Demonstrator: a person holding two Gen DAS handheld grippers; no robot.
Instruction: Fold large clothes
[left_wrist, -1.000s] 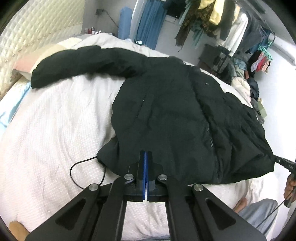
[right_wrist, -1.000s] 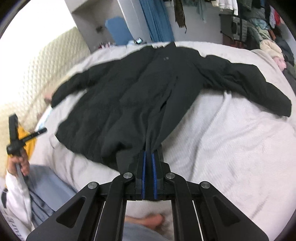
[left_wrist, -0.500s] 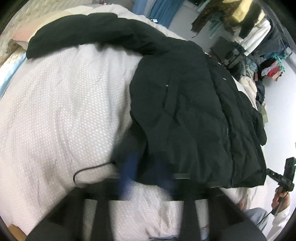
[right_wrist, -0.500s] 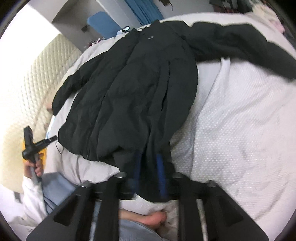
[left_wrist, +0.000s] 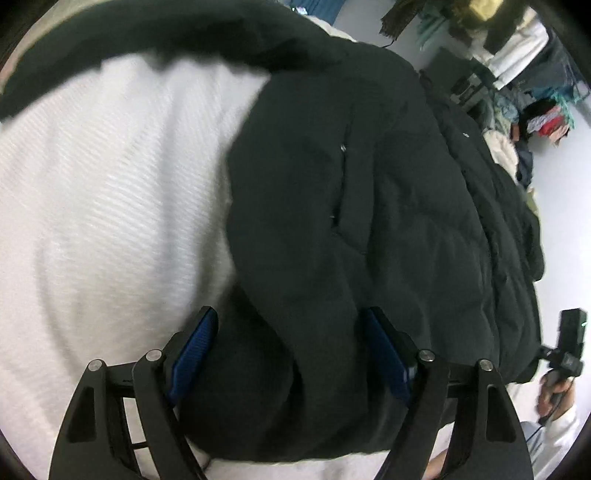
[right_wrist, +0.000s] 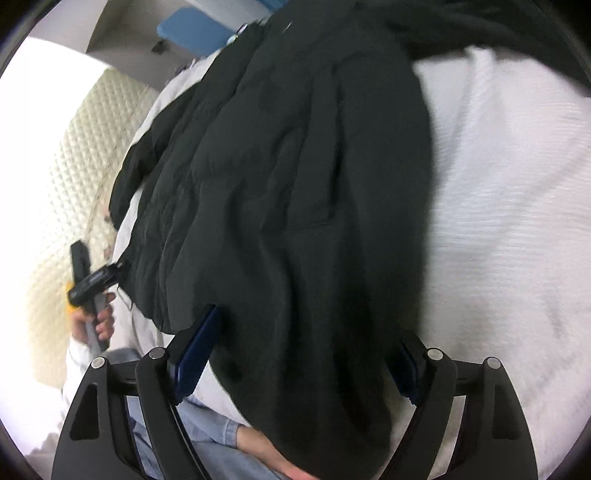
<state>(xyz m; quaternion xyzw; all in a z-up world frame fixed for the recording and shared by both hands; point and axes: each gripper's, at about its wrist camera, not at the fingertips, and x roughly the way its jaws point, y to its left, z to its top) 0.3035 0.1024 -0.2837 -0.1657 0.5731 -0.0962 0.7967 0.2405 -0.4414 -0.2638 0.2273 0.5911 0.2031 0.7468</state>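
Observation:
A large black padded jacket (left_wrist: 369, 192) lies spread on a white bedspread (left_wrist: 110, 192), one sleeve stretched across the top left. My left gripper (left_wrist: 291, 332) is open, its blue pads wide apart on either side of the jacket's hem, which lies loose between them. In the right wrist view the same jacket (right_wrist: 295, 177) fills the middle. My right gripper (right_wrist: 310, 332) is open too, jaws wide apart around the other hem corner, which hangs over the bed edge.
The white bedspread (right_wrist: 498, 221) lies to the right of the jacket. A quilted headboard (right_wrist: 74, 155) stands at the left. A clothes rack (left_wrist: 517, 48) hangs at the back right. The person's legs in jeans (right_wrist: 207, 443) are below the bed edge.
Both grippers were shut on the jacket's hem one second ago; both have opened wide and let go. The cameras have moved closer to the jacket.

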